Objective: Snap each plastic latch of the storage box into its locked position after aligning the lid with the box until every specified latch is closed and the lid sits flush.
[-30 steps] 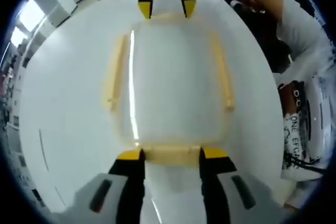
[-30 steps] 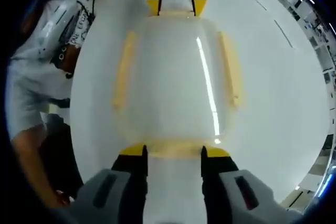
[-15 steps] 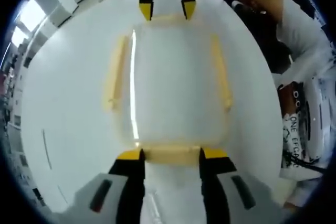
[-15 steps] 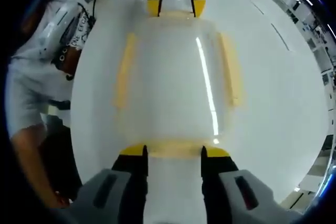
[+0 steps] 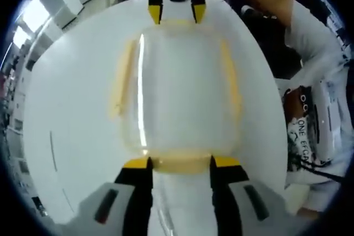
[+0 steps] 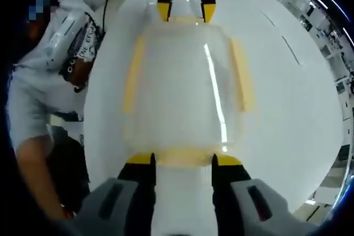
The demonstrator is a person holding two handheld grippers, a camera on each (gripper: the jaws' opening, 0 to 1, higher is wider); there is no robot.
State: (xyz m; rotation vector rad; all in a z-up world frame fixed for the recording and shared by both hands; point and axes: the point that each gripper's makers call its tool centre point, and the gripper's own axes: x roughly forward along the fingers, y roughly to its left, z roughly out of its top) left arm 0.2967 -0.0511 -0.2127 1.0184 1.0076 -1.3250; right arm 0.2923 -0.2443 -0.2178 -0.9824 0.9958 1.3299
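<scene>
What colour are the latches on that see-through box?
Pale yellow latches, clearest in the right gripper view.

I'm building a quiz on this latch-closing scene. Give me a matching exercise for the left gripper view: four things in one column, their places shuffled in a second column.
Things
1. near pale yellow plastic end latch
2. far pale yellow plastic end latch
3. long pale yellow side latch next to the glare streak
4. person in a white printed shirt

Places
A. right edge of the view
B. between the yellow-tipped jaws of the left gripper
C. left side of the translucent plastic box lid
D. at the tips of the right gripper, top of the view

Pairs: 1-B, 2-D, 3-C, 4-A
</scene>
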